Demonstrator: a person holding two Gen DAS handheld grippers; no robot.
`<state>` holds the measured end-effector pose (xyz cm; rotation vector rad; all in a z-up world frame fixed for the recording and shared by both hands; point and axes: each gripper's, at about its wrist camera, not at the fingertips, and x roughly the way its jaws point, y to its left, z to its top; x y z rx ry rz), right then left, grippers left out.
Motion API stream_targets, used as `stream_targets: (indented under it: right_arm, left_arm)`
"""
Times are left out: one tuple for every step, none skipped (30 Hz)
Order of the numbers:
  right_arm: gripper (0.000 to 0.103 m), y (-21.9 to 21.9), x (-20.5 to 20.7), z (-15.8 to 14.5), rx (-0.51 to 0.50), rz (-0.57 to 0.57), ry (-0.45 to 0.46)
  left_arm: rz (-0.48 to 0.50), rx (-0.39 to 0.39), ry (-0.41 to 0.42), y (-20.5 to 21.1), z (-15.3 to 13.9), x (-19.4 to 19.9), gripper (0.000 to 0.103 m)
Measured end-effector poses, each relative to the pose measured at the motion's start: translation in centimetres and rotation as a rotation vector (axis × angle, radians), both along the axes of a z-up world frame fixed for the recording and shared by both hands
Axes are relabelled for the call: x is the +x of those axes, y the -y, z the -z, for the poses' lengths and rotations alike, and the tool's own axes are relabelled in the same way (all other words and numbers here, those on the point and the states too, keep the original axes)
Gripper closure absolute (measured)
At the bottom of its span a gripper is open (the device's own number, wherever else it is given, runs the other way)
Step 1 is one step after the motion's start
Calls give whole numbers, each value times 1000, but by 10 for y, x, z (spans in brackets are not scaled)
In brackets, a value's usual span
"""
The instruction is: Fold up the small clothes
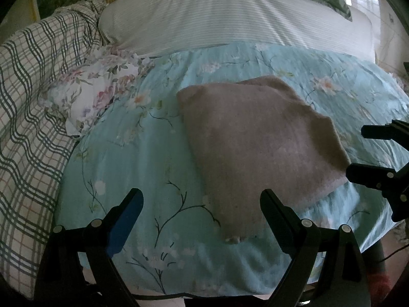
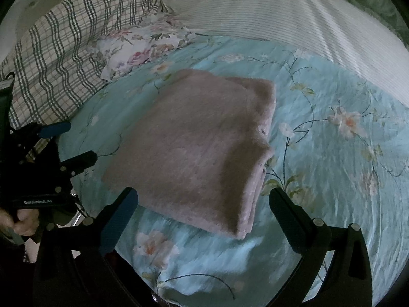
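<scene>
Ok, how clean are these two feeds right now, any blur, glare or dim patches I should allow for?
Left wrist view: dim overall, the folded pinkish-brown fuzzy garment soft-edged, the light blue floral bedsheet smeared near the bottom, window glare on the floor at upper right. Right wrist view: the bedsheet streaked by motion blur below the garment, the striped white pillow brightest, both views strongly bowed by the fisheye.

The folded pinkish-mauve fuzzy knit garment [image 2: 194, 148] looks soft and matt. The light-blue floral cotton bedcover [image 2: 332, 174] beneath is smooth, faintly creased. The far white pillow [image 1: 217, 18] is finely ribbed cloth.
</scene>
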<state>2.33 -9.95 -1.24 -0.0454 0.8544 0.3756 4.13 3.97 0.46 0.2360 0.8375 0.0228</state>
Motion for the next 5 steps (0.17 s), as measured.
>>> stream_targets:
  right_arm:
    - [0, 1, 1, 0, 3, -1, -1]
    - [0, 1, 3, 1, 7, -1, -2]
    - [0, 2, 4, 2, 12, -1, -4]
    - [0, 3, 7, 4, 19, -1, -7]
    - [0, 3, 8, 6, 27, -1, -12]
  left_arm:
    - [0, -1, -1, 0, 0, 1, 10]
    - [0, -2, -3, 1, 1, 2, 9]
    - [0, -3, -5, 1, 1, 3, 9]
    - [1, -7, -10, 1, 2, 4, 9]
    - [3, -13, -16, 2, 4, 5, 9]
